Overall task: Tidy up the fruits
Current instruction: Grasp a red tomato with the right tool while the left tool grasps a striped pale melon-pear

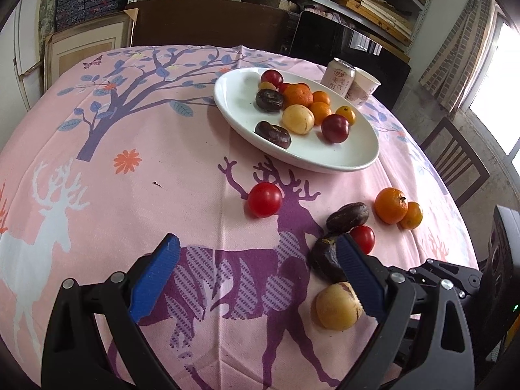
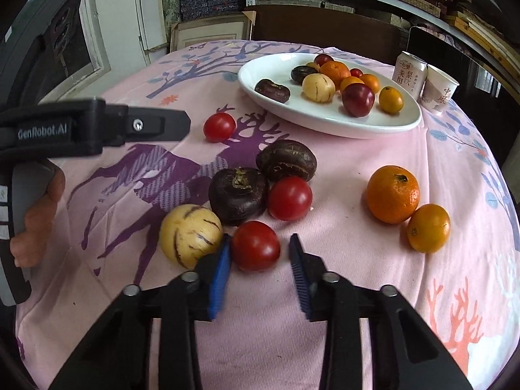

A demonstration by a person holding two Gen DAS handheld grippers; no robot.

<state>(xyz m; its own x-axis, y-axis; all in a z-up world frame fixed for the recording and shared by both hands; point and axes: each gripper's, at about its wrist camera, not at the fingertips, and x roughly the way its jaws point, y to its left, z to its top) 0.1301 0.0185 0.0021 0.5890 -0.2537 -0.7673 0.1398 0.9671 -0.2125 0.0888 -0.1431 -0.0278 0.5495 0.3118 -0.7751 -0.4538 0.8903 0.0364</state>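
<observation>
The right gripper (image 2: 260, 243) is being held low over the worktop (image 2: 341, 260), its jaws drawn narrow around a red tomato (image 2: 255, 245). One blue pad is being pressed against the tomato's side, with the other just beside it. The tomato is lying on the pink cloth, just beside a striped yellow fruit (image 2: 190, 235) and a dark fruit (image 2: 239, 195). More loose fruit is being left scattered near them. The white plate (image 2: 325, 120), with fruit already on it, is standing well apart at the far side. The left gripper (image 1: 256, 243) is being held above the deer print with its jaws wide and nothing between them.
</observation>
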